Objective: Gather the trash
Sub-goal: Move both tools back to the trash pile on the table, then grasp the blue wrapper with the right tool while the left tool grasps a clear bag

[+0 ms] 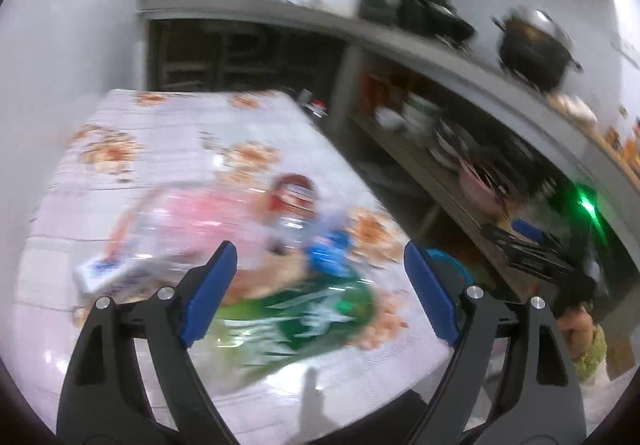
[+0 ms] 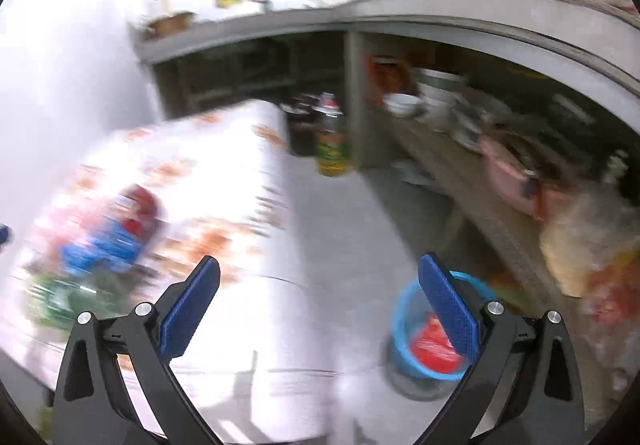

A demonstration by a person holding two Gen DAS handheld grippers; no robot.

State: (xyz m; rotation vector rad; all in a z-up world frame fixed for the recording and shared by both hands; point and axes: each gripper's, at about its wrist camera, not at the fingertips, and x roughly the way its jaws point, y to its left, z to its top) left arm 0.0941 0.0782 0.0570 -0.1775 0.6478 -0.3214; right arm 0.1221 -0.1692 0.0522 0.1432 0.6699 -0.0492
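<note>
a round blue plastic bucket (image 2: pixel 404 329) stands on the grey floor beside the table with the white, orange-flowered cloth (image 1: pixel 168 141); inside it lies a red crumpled wrapper (image 2: pixel 430 349). on the tablecloth sits a blurred heap of trash: a green plastic bag (image 1: pixel 304 317), a blue wrapper (image 1: pixel 330 251), a red-labelled packet (image 1: pixel 292 191), a clear pinkish bag (image 1: pixel 200 221) and a small white and blue carton (image 1: pixel 106 271). the left gripper (image 1: pixel 320 289) hangs over this heap with blue pads spread wide, gripping nothing. the right gripper (image 2: pixel 320 305) is spread fully, empty, between table edge and bucket.
</note>
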